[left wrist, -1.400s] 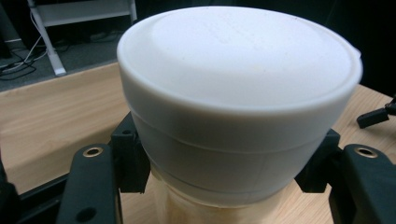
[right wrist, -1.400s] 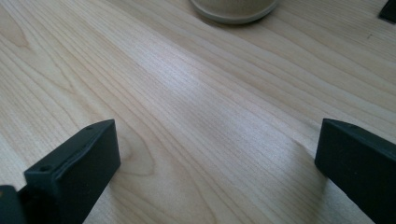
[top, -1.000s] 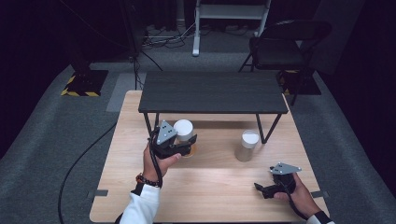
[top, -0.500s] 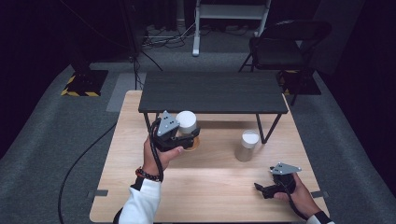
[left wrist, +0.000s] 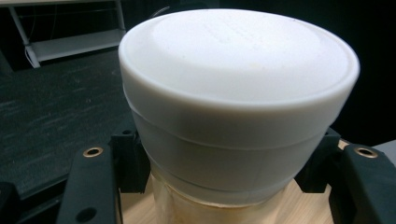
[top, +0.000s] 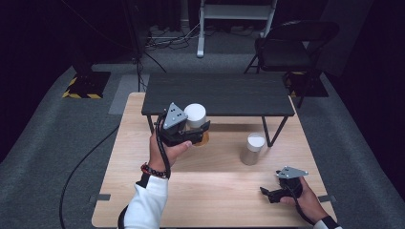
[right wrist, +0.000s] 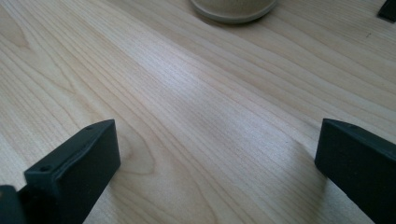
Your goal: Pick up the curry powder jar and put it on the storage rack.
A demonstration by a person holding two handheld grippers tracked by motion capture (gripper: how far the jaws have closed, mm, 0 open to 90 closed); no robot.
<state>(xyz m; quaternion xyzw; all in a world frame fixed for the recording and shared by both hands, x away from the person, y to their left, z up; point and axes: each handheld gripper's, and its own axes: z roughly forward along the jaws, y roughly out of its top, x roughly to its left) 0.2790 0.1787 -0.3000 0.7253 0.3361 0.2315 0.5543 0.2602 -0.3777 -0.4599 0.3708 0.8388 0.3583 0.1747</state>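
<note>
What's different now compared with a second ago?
The left claw, shut on the white-lidded jar, has carried it up and toward the dark shelf. The right claw stays open and low over the wooden table, and the other jar has not moved.
</note>
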